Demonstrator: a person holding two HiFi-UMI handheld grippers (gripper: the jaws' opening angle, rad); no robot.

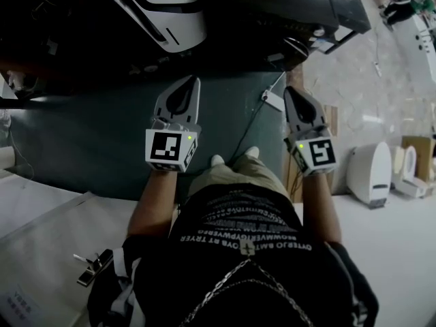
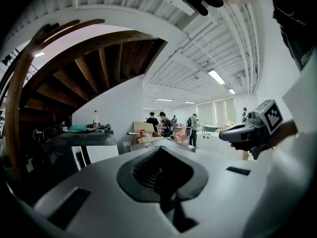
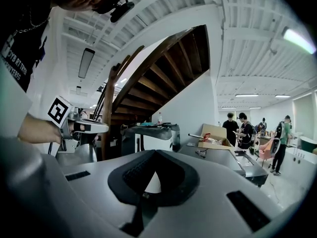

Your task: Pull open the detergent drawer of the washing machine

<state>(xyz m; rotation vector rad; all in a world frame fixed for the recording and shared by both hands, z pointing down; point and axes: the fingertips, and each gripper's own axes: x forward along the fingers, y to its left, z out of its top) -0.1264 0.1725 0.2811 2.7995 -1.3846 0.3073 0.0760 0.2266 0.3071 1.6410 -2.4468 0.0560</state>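
Two grey two-jaw tools w/ marker cubes: left gripper (image 1: 192, 84) & right gripper (image 1: 291, 92), both closed, nothing between jaws, side by side above the dark grey-green floor mat (image 1: 82, 142). Step: approach, pull not begun. Task's thing is prob. the white-fronted, dark-topped washing machine (image 1: 167, 19) ahead, well apart from both; can't pick out its detergent drawer. Next: get closer, open one gripper, find the drawer front. Poss. snag: white cable w/ plug block (image 1: 272, 99) on the floor between. Brown wooden staircase (image 3: 163, 68) & people (image 3: 242, 128) beyond.

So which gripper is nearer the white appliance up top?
Left. Left gripper sits just below the white appliance in the head view; right gripper is farther off, lower right.
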